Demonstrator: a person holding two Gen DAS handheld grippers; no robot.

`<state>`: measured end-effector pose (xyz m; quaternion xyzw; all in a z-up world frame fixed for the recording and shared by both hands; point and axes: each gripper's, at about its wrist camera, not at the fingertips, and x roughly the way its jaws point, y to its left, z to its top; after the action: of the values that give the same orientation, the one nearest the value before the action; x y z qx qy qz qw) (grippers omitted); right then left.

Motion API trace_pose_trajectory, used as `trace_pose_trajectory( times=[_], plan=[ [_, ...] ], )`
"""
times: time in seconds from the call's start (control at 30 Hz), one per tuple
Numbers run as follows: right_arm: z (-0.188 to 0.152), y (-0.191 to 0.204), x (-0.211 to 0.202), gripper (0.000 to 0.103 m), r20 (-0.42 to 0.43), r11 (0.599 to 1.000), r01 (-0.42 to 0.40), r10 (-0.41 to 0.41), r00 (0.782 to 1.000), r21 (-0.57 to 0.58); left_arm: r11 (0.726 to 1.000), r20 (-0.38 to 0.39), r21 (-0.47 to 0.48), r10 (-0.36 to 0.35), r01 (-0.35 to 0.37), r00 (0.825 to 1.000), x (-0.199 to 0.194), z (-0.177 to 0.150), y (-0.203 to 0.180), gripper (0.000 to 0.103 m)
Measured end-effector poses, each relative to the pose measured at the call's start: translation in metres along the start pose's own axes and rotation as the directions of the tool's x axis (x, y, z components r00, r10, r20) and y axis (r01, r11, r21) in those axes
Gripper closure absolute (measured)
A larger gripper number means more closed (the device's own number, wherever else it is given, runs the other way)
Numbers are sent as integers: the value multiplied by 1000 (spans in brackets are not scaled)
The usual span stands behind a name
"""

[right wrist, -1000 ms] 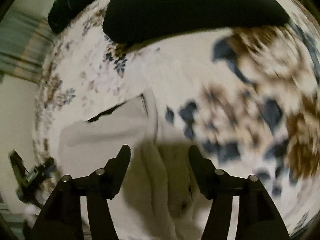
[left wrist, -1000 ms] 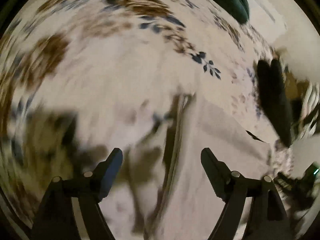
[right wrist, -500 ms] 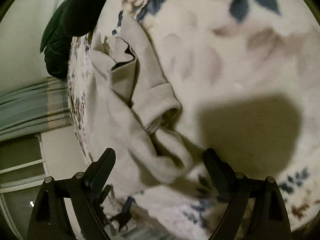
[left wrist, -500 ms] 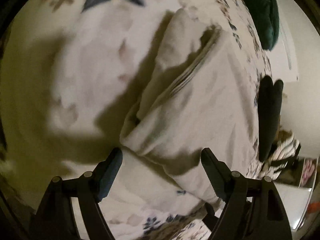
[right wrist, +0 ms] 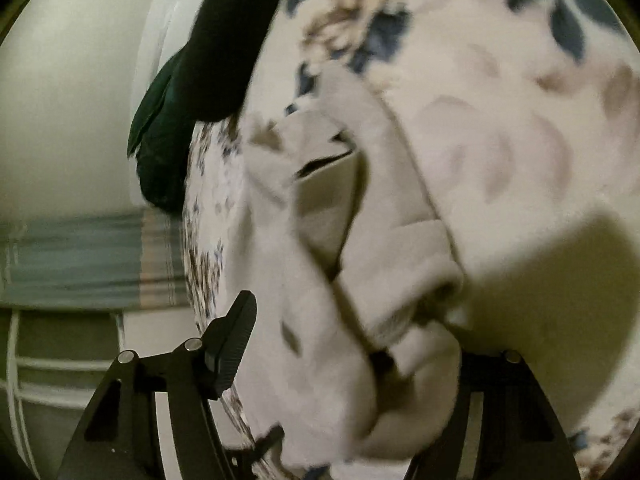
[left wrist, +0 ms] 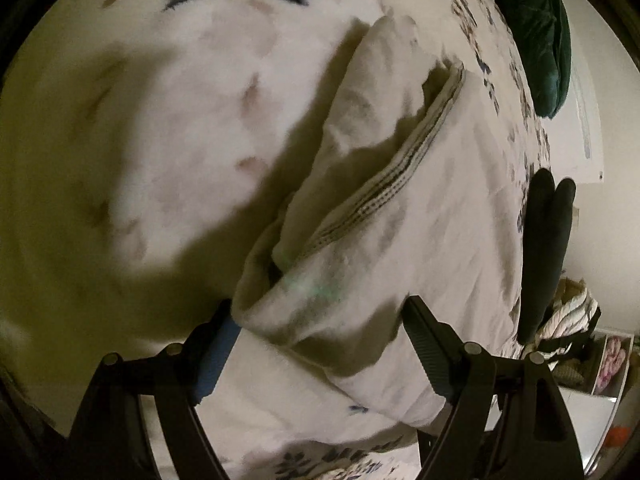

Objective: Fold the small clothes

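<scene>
The left gripper (left wrist: 320,344) is spread wide, its jaws straddling the near rolled corner of the cream garment (left wrist: 400,208) and gripping nothing. The right gripper (right wrist: 352,352) also gapes, cloth bunched between its jaws and hiding its right finger. The garment lies rumpled near the floral bedspread's (left wrist: 168,128) edge. Close each on one single layer at the hem. Beyond lies a dark green cushion (left wrist: 536,36).

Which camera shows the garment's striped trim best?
The left wrist view: the striped trim runs sharp and unobstructed across the beige garment. The right wrist view shows the garment blurred, with no trim discernible.
</scene>
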<state>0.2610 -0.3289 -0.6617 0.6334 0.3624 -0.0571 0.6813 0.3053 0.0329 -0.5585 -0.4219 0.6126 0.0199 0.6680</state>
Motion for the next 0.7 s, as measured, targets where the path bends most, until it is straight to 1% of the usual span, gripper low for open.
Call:
trace_pose_trajectory(
  times=[0.07,0.1,0.13,0.2,0.27,0.33,0.4,0.47,0.5,0.53,0.6,0.7],
  plan=[
    [-3,-1,1,36,36,1000,-11,10,999,17,999,-29,34,10,-9,1000,-2,0,4,22],
    [-2,-1,0,42,44,1000,-9,8,999,20,999,-40,42,12,-10,999,-4,1,4,22],
    [-5,-1,1,53,50,1000,-6,6,999,19,999,-51,53,11,-9,999,-6,1,4,22],
    [-4,-1,0,61,45,1000,7,-7,999,10,998,-60,61,5,-1,998,-8,2,7,22],
    [-2,-1,-3,61,40,1000,7,-7,999,6,999,-67,52,-1,4,998,-6,5,11,22],
    [3,-6,-1,61,9,999,-12,12,1000,45,1000,-68,19,-6,8,998,-2,9,13,22],
    [18,-17,-7,61,3,997,-18,18,1000,76,1000,-73,-3,9,-9,997,0,11,11,22],
    [24,-19,-7,61,16,997,-14,12,1000,79,1000,-80,9,26,-26,996,-2,9,5,22],
    [25,-19,-6,61,23,997,-3,1,1000,72,999,-88,25,36,-34,996,-5,7,3,22],
    [25,-16,-4,65,32,998,13,-15,999,67,998,-95,42,45,-41,994,-9,5,1,22],
    [24,-5,-3,77,53,997,56,-58,997,43,995,-85,74,79,-73,993,-23,4,1,22],
    [18,24,-14,81,99,987,150,-144,985,-64,991,-43,102,87,-83,995,-45,8,4,22]
  ],
)
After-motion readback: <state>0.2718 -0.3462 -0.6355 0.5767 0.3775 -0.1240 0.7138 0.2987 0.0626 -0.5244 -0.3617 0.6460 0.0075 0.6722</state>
